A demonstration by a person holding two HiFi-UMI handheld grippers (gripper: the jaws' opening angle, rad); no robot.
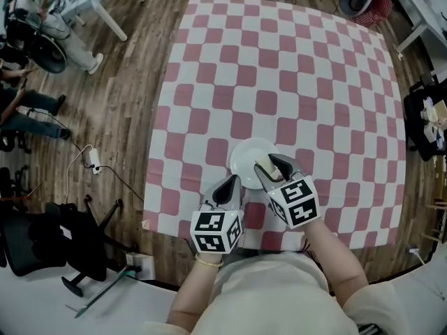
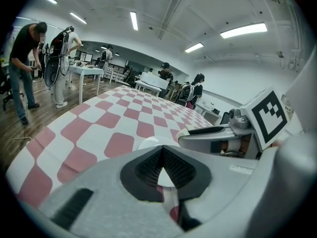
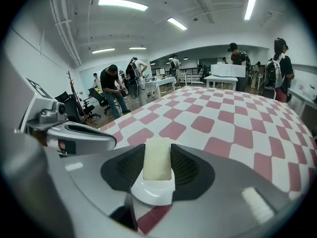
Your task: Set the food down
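While right tongs (image 1: 269, 165) pinch, food (image 3: 157, 158) — lengthwise, forward-pointing

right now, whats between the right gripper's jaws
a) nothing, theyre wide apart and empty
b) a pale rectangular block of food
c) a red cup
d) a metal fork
b: the right gripper view shows the right gripper with both jaws pressed against the sides of a pale block of food, held over the white plate.
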